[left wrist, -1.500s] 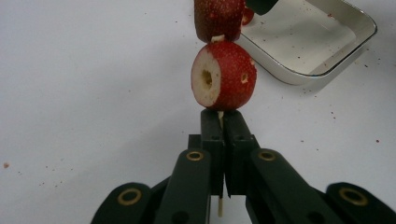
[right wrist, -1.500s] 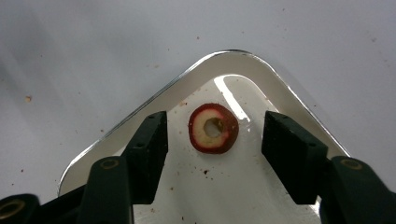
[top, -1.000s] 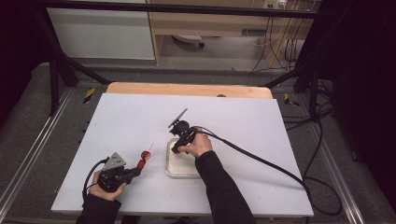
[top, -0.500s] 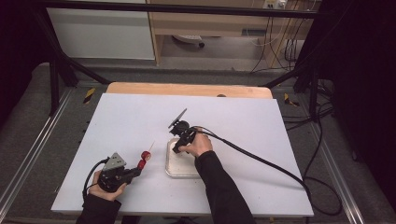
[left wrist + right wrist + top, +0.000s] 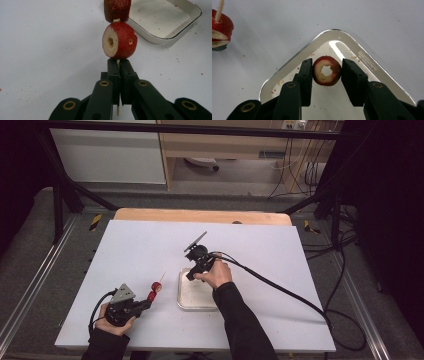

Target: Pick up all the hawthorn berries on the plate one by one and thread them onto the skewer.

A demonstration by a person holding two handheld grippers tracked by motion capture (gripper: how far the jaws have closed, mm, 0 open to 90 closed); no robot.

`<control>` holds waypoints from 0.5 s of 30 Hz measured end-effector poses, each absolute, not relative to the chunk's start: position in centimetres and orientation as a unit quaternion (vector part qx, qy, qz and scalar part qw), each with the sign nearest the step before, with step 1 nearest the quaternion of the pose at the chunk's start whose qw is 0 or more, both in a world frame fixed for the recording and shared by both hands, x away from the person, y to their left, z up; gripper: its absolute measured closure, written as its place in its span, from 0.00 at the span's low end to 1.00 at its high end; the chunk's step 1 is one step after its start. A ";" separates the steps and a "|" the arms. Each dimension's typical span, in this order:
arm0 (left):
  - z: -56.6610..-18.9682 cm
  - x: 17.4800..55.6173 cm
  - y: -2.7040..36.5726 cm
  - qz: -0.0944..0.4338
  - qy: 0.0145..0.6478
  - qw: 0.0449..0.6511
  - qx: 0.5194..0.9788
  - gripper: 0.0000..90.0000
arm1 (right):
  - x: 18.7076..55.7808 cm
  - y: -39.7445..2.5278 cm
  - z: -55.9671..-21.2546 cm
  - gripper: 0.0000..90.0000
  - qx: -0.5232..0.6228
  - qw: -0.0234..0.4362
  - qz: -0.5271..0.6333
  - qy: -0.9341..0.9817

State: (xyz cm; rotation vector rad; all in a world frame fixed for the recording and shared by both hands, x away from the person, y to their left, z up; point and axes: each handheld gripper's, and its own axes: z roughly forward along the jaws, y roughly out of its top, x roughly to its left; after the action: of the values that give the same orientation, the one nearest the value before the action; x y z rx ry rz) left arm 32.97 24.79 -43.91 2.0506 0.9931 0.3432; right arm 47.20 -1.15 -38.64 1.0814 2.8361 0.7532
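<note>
Two red cored fruit pieces sit threaded on the thin wooden skewer that we hold in our left gripper; its black jaws are pressed together on the stick just below the nearer piece. In the high view the left gripper lies low over the white table top, near its front left corner, with the skewer pointing up and away toward the shallow white metal tray.

Our right gripper hangs over a corner of that tray. A third red fruit ring with a pale cut face and a round hole sits between its jaws: the left jaw touches it, the right jaw stands at its edge, and we cannot tell whether the ring is gripped or just resting on the tray floor. Fine red crumbs dot the tray and the table.
</note>
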 end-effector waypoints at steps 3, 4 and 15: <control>-43.8 32.9 24.7 0.136 0.394 0.409 0.812 0.98 | 46.7 -1.5 -38.3 0.70 0.348 0.006 0.249 0.904; -43.8 32.9 24.7 0.137 0.392 0.408 0.813 0.98 | 46.6 -1.7 -38.1 0.70 0.350 0.004 0.251 0.903; -43.7 32.6 24.1 0.142 0.386 0.412 0.813 0.98 | 44.5 -4.9 -38.4 0.70 0.386 -0.008 0.328 0.862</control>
State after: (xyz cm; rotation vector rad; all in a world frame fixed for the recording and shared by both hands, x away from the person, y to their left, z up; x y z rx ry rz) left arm 32.61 24.11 -43.65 2.0459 0.9702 0.3574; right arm 44.47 -4.89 -38.36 1.2186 2.7220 1.0345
